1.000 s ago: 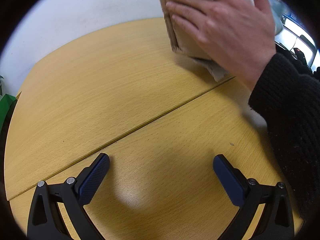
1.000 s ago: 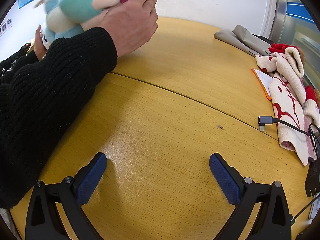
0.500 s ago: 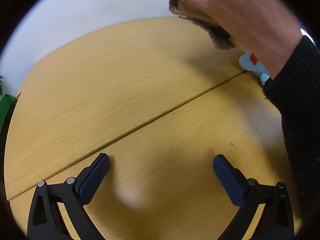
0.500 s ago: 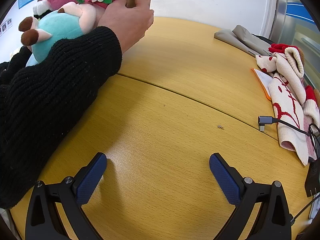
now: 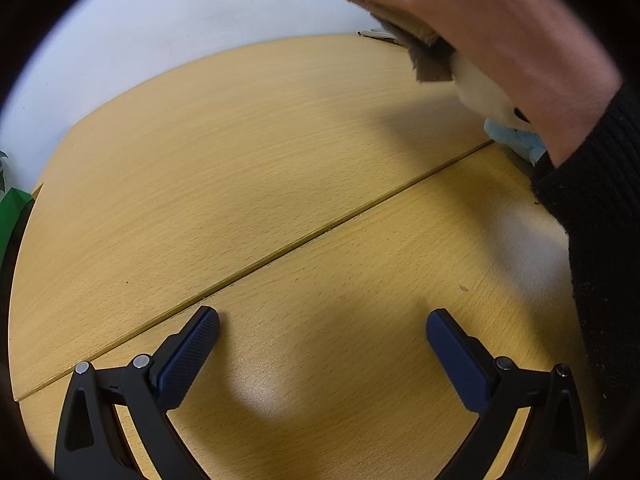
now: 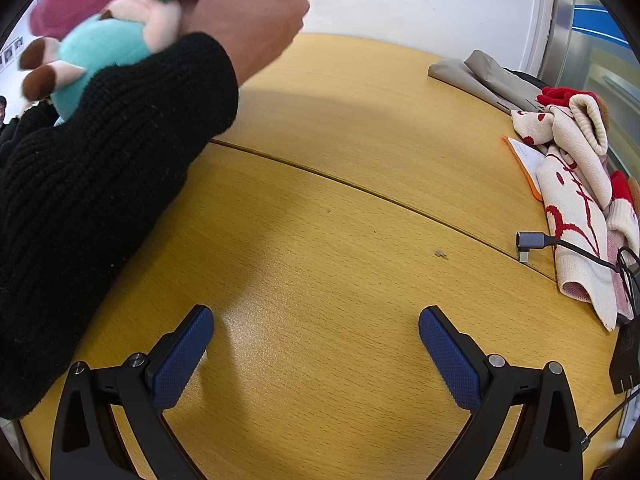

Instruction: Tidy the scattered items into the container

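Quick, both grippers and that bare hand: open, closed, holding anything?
Left gripper: open, empty, over the table.
Right gripper: open, empty.
Bare hand: gripping a cardboard box, plush toys spilling out.

Black ribbed knit sleeve (image 6: 100, 184), black gripper (image 5: 322, 344) frame, blue textured pads (image 5: 188, 356)

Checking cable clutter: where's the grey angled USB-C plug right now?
Right wrist view, far right: the grey angled USB-C plug lies on the wooden table by its seam, beside the red-and-cream knitted cloth.
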